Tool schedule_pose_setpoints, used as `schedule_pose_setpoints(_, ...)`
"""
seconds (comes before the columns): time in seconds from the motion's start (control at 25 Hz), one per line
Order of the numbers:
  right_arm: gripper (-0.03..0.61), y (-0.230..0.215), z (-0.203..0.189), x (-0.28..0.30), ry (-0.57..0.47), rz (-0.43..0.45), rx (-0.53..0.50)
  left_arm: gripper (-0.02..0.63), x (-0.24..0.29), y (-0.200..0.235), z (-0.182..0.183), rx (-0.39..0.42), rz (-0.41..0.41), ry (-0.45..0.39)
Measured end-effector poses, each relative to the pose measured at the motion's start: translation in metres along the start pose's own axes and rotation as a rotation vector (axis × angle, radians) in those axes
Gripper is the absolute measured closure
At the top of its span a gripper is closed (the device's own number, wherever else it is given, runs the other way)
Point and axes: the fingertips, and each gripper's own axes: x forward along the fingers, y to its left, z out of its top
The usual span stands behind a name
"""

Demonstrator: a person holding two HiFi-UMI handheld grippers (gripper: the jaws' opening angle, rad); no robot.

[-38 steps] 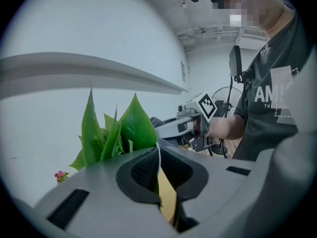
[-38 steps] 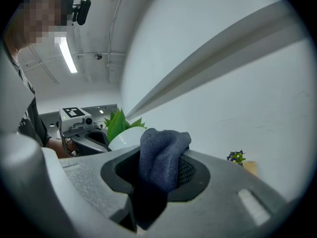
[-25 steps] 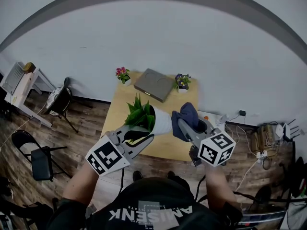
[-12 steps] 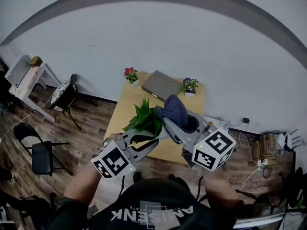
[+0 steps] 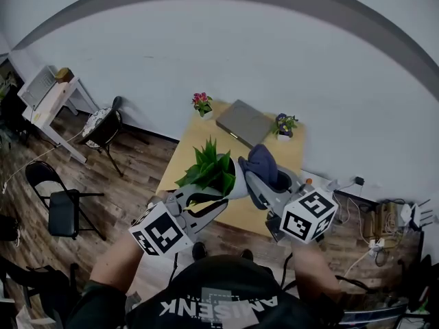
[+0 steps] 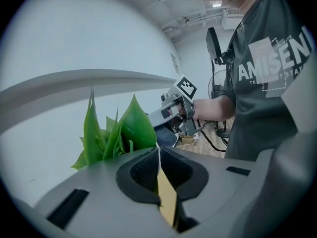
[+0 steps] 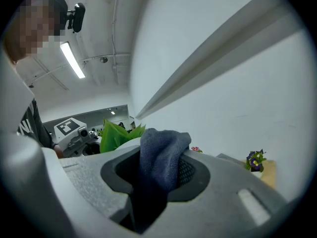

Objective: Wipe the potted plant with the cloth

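The potted plant, green pointed leaves [image 5: 208, 172] in a white pot [image 5: 237, 184], is held tilted above the wooden table [image 5: 185, 146], leaves to the left. My left gripper [image 5: 218, 203] comes from below and is shut, with a thin white edge of the pot pinched between its pads [image 6: 148, 167]; the leaves [image 6: 124, 130] rise just beyond. My right gripper [image 5: 256, 178] is shut on a dark blue cloth [image 5: 265, 166], which lies against the pot's right side. In the right gripper view the cloth [image 7: 163, 148] bulges out of the jaws, with the leaves [image 7: 116, 133] behind it.
On the far part of the table lie a flat grey case [image 5: 245, 123], a small pink-flowered pot [image 5: 202, 103] and a small purple-flowered pot [image 5: 283, 125]. Folding chairs [image 5: 62, 208] stand on the wood floor at left. Cables and a power strip [image 5: 384, 218] lie at right.
The right gripper carried the cloth from the pot's right side up over the leaves, then back to the right side. The left gripper kept its hold, and the head view shifted.
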Motion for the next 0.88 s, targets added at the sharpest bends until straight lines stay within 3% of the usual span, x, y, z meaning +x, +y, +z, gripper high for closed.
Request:
schedule_pose_setpoints(0.52,0.449,-0.035,-0.049,-0.017,0.085,-0.076,0.111,0.603,-0.001,-0.008,-0.003,0.056,-0.036,0.018)
schedule_pose_setpoints(0.68,0.449,-0.058,-0.066,-0.032,0.125,-0.135,0.134,0.603,0.002,-0.009,-0.005,0.059,-0.041,0.023)
schedule_pose_setpoints(0.88,0.449,-0.059,-0.032,-0.037,0.077,-0.107,0.096,0.603,0.004,-0.010,-0.004,0.101,-0.048,0.036)
